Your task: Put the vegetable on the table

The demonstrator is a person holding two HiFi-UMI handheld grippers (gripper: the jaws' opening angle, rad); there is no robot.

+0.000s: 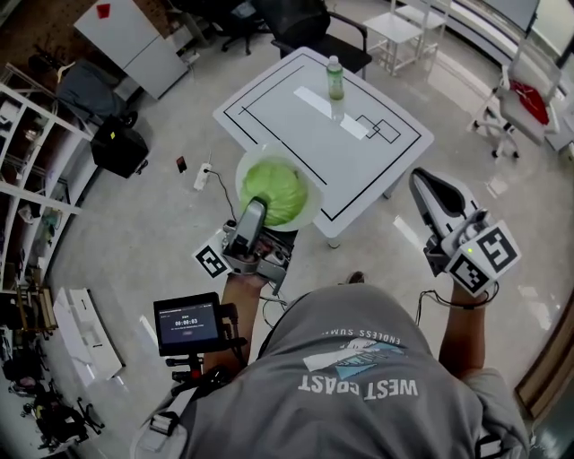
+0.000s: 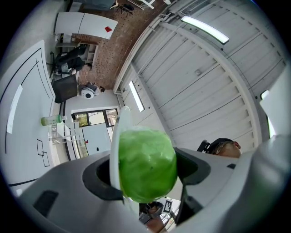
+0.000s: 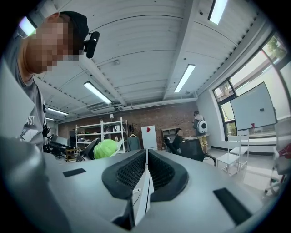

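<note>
A green cabbage [image 1: 273, 188] lies on a white plate [image 1: 244, 170], held in the air just short of the white table's [image 1: 359, 152] near corner. My left gripper [image 1: 252, 218] is shut on them at the near rim. In the left gripper view the plate [image 2: 116, 145] stands edge-on against one jaw and the cabbage [image 2: 146, 164] fills the gap to the other jaw of the left gripper [image 2: 145, 175]. My right gripper [image 1: 429, 190] hangs to the right of the table, empty. Seen in its own view, the right gripper [image 3: 147, 157] is shut, with the cabbage [image 3: 105, 148] off to its left.
The table carries black outline markings and a green-capped bottle [image 1: 334, 78] near its far edge. A black chair [image 1: 309, 27] stands behind it, white chairs [image 1: 525, 103] at the right, shelves [image 1: 27, 179] at the left. A power strip [image 1: 202, 176] lies on the floor.
</note>
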